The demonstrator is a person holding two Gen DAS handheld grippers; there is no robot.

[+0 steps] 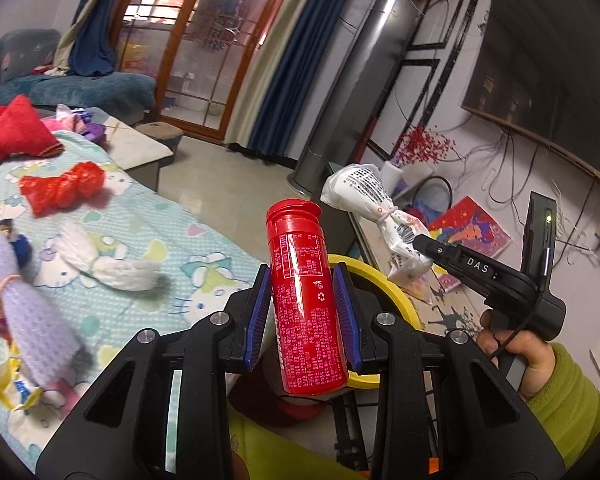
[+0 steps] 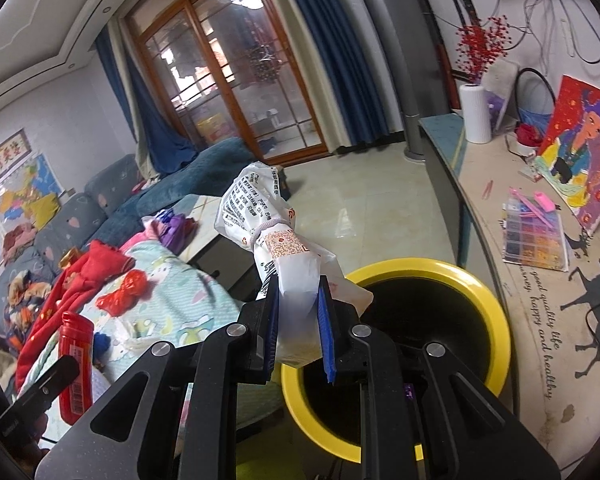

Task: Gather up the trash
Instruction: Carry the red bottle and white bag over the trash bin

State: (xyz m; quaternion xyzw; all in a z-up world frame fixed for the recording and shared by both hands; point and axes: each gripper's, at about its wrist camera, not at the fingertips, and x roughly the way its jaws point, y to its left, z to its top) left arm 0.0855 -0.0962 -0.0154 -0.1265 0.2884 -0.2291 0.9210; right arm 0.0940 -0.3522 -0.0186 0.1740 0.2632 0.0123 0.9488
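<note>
Left wrist view: left gripper [image 1: 306,300] clamped on red bottle [image 1: 306,304] beside yellow bin [image 2: 396,356] | right gripper [image 2: 300,332] pinching tied white bag [image 2: 278,236] over bin mouth | neither dropped yet | red wrapper [image 1: 62,188], white bundle [image 1: 112,264], purple bundle [image 1: 24,300] left on bedsheet [image 1: 148,236]

Two grippers [image 1: 306,316] [image 2: 298,334] — one red bottle [image 1: 306,312], one white bag [image 2: 276,240], one yellow-rimmed bin [image 2: 452,280].

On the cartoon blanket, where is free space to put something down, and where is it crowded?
The blanket is bare between the red bag, the white knot and its right edge. The left side is crowded: purple bundle, red cloth. The bin mouth is open too.
</note>
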